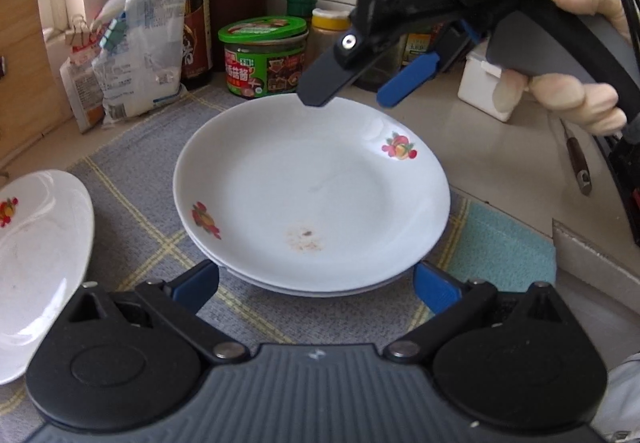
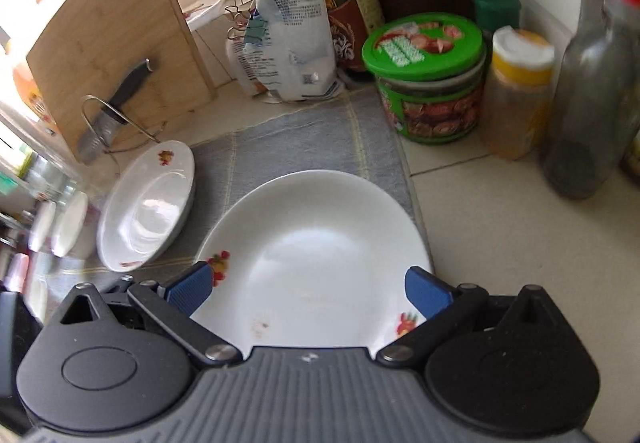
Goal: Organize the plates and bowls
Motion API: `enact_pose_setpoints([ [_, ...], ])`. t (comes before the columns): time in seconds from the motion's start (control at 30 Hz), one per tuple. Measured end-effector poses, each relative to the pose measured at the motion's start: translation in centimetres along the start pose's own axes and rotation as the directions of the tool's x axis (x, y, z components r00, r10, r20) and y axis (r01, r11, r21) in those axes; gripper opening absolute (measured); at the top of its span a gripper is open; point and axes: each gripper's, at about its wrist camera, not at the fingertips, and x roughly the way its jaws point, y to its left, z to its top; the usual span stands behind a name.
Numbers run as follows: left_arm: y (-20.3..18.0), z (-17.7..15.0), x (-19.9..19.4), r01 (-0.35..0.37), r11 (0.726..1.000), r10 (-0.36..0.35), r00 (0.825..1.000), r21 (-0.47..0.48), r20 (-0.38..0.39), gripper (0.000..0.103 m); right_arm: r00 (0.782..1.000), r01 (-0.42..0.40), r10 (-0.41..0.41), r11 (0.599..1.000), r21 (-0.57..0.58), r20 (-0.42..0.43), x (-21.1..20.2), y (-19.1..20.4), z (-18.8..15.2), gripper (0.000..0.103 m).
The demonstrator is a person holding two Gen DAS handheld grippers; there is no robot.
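Observation:
A white plate with fruit decals (image 1: pixel 312 195) tops a small stack on the grey checked mat (image 1: pixel 132 179). My left gripper (image 1: pixel 316 287) is open at the stack's near rim, one blue fingertip on each side. My right gripper (image 1: pixel 356 93), held by a hand (image 1: pixel 580 99), hovers open just above the far rim. In the right wrist view the same plate (image 2: pixel 316 255) lies under the open right gripper (image 2: pixel 310 293). A second decorated plate (image 1: pixel 40 251) sits alone to the left, and the right wrist view shows that plate (image 2: pixel 148 207) tilted on the mat's edge.
Behind the mat stand a green-lidded jar (image 1: pixel 262 55), a dark sauce bottle (image 1: pixel 192 23), a clipped bag (image 1: pixel 136 55) and a yellow-capped spice jar (image 2: pixel 516 91). A wooden cutting board (image 2: pixel 116 39) with a knife rack (image 2: pixel 108 119) is at left. White bowls (image 2: pixel 68 223) are blurred at far left.

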Motion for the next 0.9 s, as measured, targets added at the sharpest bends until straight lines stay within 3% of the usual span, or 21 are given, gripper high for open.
enact_pose_setpoints([
  [0.1, -0.1, -0.3, -0.5, -0.011, 1.000, 0.011, 1.000, 0.013, 0.015, 0.102, 0.998, 0.057, -0.056, 0.997, -0.045, 0.019, -0.4, 1.3, -0.1, 0.103],
  [0.33, 0.1, -0.7, -2.2, -0.042, 0.999, 0.043, 0.997, -0.027, 0.066, 0.102, 0.994, 0.097, -0.091, 0.991, -0.093, 0.068, -0.6, 2.7, -0.9, 0.103],
  [0.53, 0.3, -0.6, -4.4, -0.115, 0.992, 0.122, 0.984, -0.058, 0.133, 0.102, 0.983, 0.144, -0.124, 0.977, -0.159, 0.133, -1.5, 4.2, -1.4, 0.103],
  [0.73, 1.2, -1.5, -6.5, -0.164, 0.978, 0.183, 0.972, -0.127, 0.148, 0.102, 0.985, 0.120, -0.093, 0.974, -0.190, 0.143, -1.6, 5.3, -1.3, 0.103],
  [0.9, 2.8, -3.4, -8.2, -0.255, 0.943, 0.286, 0.950, -0.216, 0.126, 0.102, 0.989, 0.087, -0.058, 0.972, -0.219, 0.136, -1.0, 6.6, -1.0, 0.103],
])
